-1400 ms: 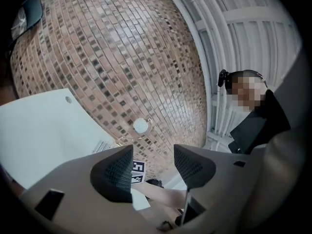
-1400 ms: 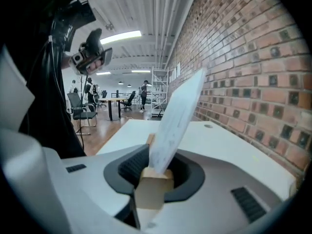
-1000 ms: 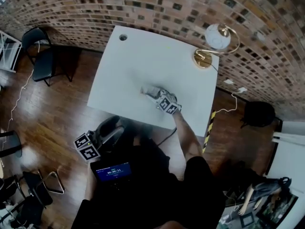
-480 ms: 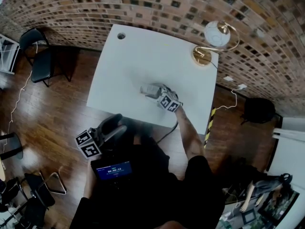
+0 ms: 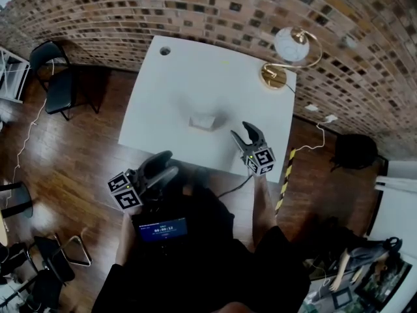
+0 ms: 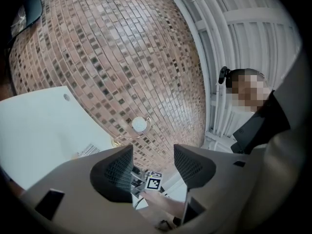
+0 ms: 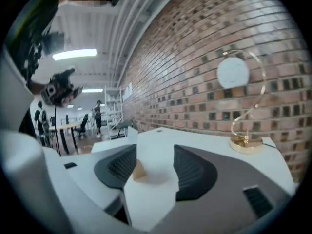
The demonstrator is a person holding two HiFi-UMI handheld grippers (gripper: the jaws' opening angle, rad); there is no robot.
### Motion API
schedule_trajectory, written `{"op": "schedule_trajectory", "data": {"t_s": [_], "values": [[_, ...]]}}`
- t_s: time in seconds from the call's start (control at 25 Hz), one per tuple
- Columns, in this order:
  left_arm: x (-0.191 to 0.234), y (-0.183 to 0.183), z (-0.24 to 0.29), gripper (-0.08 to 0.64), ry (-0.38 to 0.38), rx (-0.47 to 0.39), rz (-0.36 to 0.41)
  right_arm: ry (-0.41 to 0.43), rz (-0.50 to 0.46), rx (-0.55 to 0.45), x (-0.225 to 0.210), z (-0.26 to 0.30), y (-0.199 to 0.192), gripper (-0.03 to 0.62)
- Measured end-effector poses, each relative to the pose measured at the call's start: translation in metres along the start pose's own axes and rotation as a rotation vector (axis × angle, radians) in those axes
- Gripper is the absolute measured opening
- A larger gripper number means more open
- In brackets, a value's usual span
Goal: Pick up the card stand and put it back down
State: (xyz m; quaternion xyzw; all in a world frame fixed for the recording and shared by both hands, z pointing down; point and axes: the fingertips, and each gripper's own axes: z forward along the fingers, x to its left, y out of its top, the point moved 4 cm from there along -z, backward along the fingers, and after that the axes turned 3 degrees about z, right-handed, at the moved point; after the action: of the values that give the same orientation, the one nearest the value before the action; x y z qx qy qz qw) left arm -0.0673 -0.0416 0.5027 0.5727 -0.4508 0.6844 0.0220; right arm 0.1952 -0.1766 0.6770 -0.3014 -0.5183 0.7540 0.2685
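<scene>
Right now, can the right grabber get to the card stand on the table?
Probably yes. The right gripper, whose jaws have just been opening and hold nothing, sits close beside the card stand, only bare table between them.

surface: white table [image 5: 171,90] | on it: card stand [image 5: 204,120] mid-table; lamp [image 5: 274,77] (far right corner)

card stand [image 5: 203,121], small, pale, resting mid-table

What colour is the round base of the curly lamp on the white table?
The lamp's round base is shiny gold; clearest in the right gripper view.
</scene>
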Motion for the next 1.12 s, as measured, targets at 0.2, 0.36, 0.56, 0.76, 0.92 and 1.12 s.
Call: {"op": "schedule_trajectory", "data": {"t_s": [0.2, 0.36, 0.56, 0.76, 0.92, 1.12], "values": [[-0.010, -0.012, 0.004, 0.255, 0.021, 0.003, 0.008, 0.070, 0.202, -0.176, 0.022, -0.058, 0.032, 0.136], [-0.027, -0.022, 0.001, 0.255, 0.020, 0.028, 0.031, 0.192, 0.294, -0.270, 0.064, -0.070, 0.044, 0.040], [-0.042, -0.018, -0.015, 0.255, 0.004, 0.032, 0.065, 0.297, 0.286, -0.332, 0.131, -0.077, 0.076, 0.037], [-0.059, -0.008, -0.044, 0.255, -0.087, 0.037, 0.094, 0.298, 0.220, -0.406, 0.191, -0.099, 0.109, 0.021], [-0.068, -0.008, -0.093, 0.254, -0.182, 0.035, 0.089, 0.234, 0.169, -0.398, 0.254, -0.114, 0.125, 0.020], [-0.074, -0.020, -0.167, 0.254, -0.282, 0.027, 0.043, 0.155, 0.234, -0.415, 0.371, -0.149, 0.124, 0.020]]}}
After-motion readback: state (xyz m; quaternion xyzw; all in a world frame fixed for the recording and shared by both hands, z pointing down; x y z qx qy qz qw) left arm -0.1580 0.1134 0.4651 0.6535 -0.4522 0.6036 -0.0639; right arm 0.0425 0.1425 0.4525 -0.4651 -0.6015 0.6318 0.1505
